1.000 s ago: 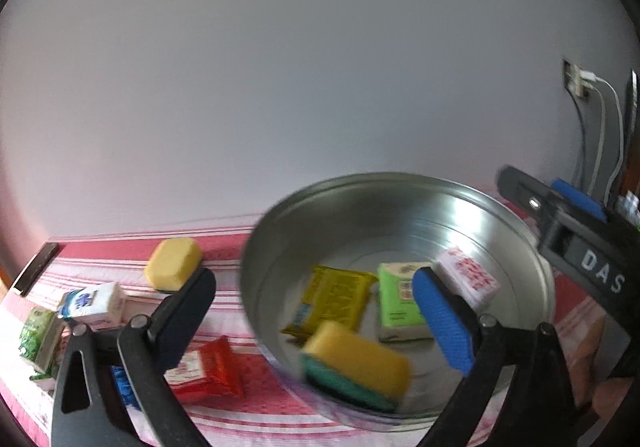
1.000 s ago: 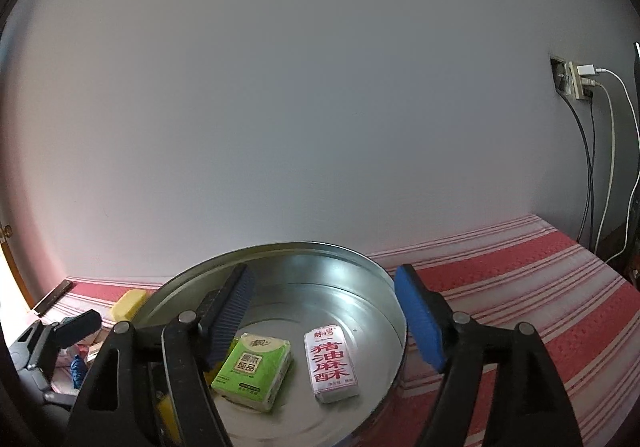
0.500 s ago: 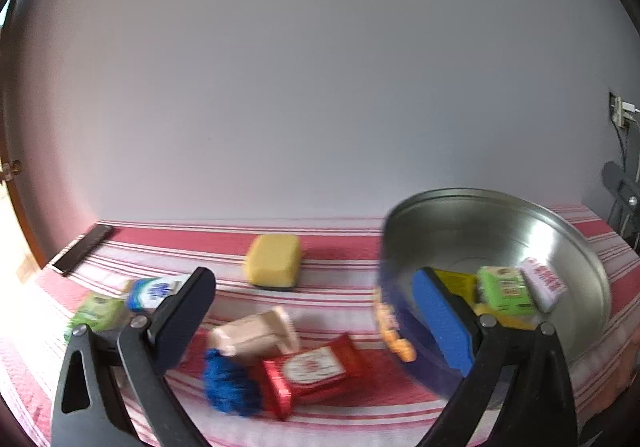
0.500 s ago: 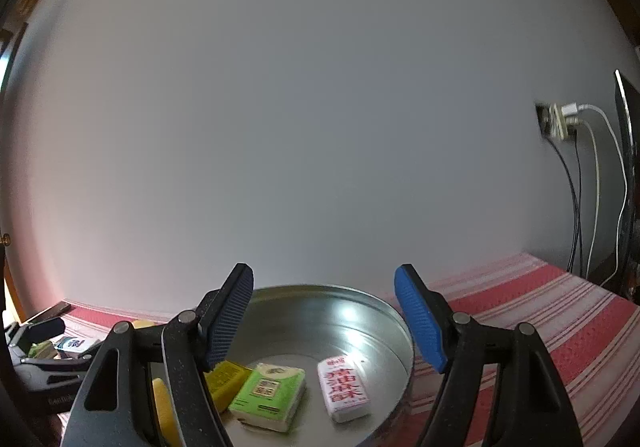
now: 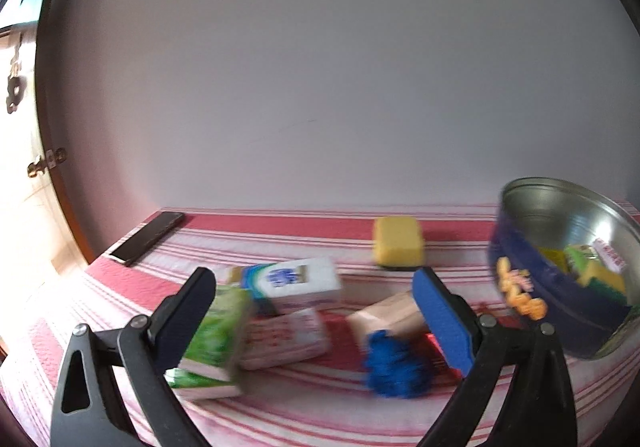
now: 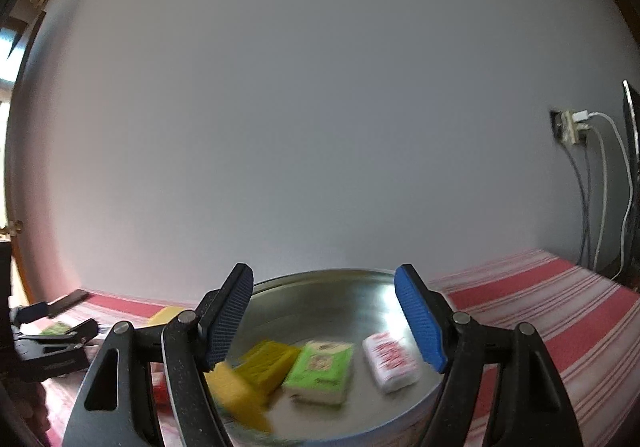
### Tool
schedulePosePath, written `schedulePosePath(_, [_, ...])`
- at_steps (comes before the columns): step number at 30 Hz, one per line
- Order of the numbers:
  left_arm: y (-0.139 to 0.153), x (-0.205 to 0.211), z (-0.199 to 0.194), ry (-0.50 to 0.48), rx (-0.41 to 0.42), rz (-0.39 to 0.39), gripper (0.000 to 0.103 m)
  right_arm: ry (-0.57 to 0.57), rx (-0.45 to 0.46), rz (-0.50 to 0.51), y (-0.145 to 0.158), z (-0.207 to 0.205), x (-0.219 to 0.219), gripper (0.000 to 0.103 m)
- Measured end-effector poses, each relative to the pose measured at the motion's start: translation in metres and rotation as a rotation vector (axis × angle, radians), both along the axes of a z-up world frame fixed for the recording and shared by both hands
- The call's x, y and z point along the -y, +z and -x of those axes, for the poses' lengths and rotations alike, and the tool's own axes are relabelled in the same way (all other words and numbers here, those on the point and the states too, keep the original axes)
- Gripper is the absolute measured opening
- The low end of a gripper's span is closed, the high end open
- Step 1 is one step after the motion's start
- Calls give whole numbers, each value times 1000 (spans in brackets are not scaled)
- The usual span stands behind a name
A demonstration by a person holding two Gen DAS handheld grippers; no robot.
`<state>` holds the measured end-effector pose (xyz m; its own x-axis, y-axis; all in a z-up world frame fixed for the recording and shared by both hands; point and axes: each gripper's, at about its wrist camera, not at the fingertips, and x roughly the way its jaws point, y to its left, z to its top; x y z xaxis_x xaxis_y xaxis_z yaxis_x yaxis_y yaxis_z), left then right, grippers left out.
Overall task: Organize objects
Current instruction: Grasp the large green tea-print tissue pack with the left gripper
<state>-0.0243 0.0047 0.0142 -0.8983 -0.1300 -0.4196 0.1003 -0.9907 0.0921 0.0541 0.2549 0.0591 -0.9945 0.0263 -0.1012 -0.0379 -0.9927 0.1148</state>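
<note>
The round metal tin point(image 6: 344, 287) on the striped cloth point(image 5: 280, 415) already holds four items: a yellow packet point(image 6: 270, 365), a green pack point(image 6: 322, 371), a white-and-red bar point(image 6: 392, 361) and a yellow sponge point(image 6: 236, 395) at 7 o'clock inside it. In the left wrist view the tin sits at 3 o'clock. Outside it lie a green box point(image 5: 216, 335), a blue-and-white carton point(image 5: 298, 281), a red-print pack point(image 5: 286, 339), a blue-bristled brush point(image 5: 394, 361) and another sponge point(image 5: 398, 243) at 1 o'clock. The left gripper point(image 5: 316, 319) and right gripper point(image 6: 324, 323) both stand apart, empty. Roughly half the sorting seems done.
</note>
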Motion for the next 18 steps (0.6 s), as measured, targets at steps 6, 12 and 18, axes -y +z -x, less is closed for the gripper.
schedulePosePath(6, [-5, 44, 1, 35, 28, -28, 100, 117, 65, -5, -4, -3, 46, 75])
schedulePosePath(12, [-16, 77, 14, 17, 125, -136, 100, 242, 211, 60, -11, 15, 89, 75])
schedulePosePath(18, [-29, 92, 27, 4, 223, -203, 100, 326, 268, 128, -13, 22, 122, 75])
